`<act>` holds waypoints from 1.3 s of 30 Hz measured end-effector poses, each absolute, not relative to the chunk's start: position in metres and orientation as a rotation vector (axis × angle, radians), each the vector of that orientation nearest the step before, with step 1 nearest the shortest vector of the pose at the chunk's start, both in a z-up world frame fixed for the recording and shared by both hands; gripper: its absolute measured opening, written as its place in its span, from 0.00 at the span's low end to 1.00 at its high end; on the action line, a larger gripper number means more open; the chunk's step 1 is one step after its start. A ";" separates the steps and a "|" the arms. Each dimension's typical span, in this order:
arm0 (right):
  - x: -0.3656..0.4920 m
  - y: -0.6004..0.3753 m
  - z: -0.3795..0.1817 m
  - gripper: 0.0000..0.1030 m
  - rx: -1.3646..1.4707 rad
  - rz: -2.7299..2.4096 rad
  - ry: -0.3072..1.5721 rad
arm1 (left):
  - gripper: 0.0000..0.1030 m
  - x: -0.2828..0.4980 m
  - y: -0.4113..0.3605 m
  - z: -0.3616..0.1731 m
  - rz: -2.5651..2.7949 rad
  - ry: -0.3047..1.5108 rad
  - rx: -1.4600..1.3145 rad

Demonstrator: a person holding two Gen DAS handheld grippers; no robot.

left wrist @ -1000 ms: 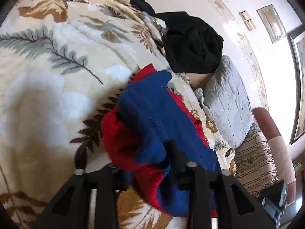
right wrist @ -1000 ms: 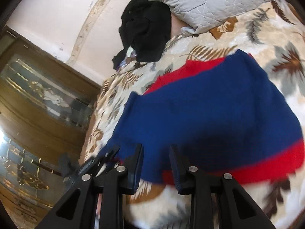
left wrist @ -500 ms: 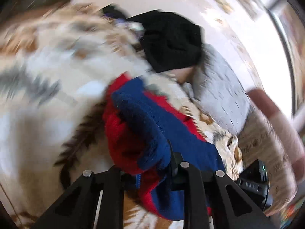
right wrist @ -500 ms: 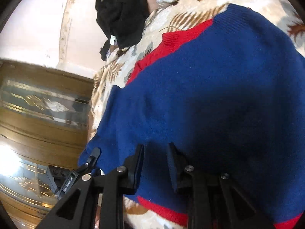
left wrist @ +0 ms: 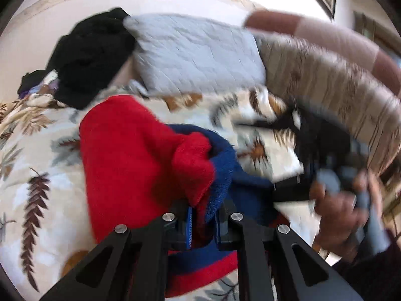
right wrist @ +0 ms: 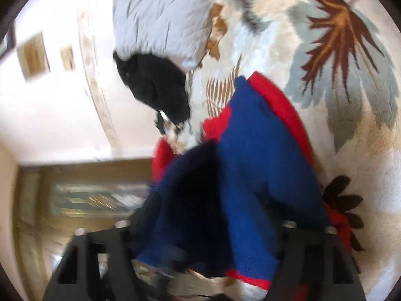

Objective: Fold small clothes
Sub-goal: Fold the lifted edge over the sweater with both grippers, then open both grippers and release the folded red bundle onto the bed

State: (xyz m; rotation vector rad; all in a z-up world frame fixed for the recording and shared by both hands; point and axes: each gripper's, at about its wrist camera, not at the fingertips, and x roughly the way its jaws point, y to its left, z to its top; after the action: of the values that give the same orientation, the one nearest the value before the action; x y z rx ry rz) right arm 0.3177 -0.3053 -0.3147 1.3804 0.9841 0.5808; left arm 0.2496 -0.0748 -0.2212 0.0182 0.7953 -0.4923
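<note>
A small red and blue knit sweater lies bunched on a leaf-patterned blanket. My left gripper is shut on a fold of the sweater, red and blue cloth pinched between its jaws. In the right wrist view the sweater drapes over my right gripper; its arms stand wide apart and the fingertips are hidden under blue cloth. The right gripper and the hand holding it show blurred at the right of the left wrist view.
A grey quilted pillow and a pile of black clothes lie at the head of the bed. A striped cushion sits to the right. A wooden cabinet stands beyond the bed edge.
My left gripper swung right with the sweater fold, turning the red side up. My right gripper opened wide and the sweater now hangs over it. Both views are motion-blurred.
</note>
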 end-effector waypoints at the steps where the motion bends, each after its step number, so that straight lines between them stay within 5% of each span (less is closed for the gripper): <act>1: 0.321 -0.302 -0.314 0.75 1.385 0.590 0.993 | 0.13 0.246 -0.077 -0.231 -0.494 0.819 0.013; 8: 0.352 -0.275 -0.320 0.75 1.264 0.596 1.137 | 0.14 0.224 -0.052 -0.244 -0.549 0.838 0.015; 13: 0.382 -0.256 -0.320 0.75 1.189 0.621 1.197 | 0.35 0.213 -0.024 -0.234 -0.687 0.850 -0.049; 19: 0.414 -0.212 -0.314 0.75 1.005 0.634 1.245 | 0.36 0.218 0.012 -0.229 -0.682 0.795 -0.081; 21: 0.419 -0.198 -0.314 0.68 0.923 0.622 1.239 | 0.42 0.227 0.020 -0.233 -0.616 0.789 -0.082; 23: 0.418 -0.186 -0.309 0.26 0.842 0.650 1.222 | 0.42 0.234 0.021 -0.239 -0.561 0.794 -0.054; 30: 0.378 -0.210 -0.235 0.23 0.691 0.587 0.968 | 0.45 0.235 0.008 -0.231 -0.538 0.767 -0.042; 33: 0.356 -0.247 -0.218 0.23 0.720 0.544 0.902 | 0.60 0.233 0.004 -0.229 -0.536 0.766 -0.064; 35: 0.353 -0.273 -0.229 0.23 0.733 0.480 0.936 | 0.69 0.233 0.001 -0.229 -0.539 0.775 -0.080; 39: 0.365 -0.302 -0.292 0.27 0.797 0.321 1.114 | 0.70 0.242 -0.011 -0.241 -0.548 0.831 -0.049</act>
State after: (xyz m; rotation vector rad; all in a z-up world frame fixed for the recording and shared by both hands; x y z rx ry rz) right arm 0.3653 -0.3017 -0.2924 0.7972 1.1140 0.3211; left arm 0.2417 -0.0109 -0.2409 -0.0485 0.8307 -0.5478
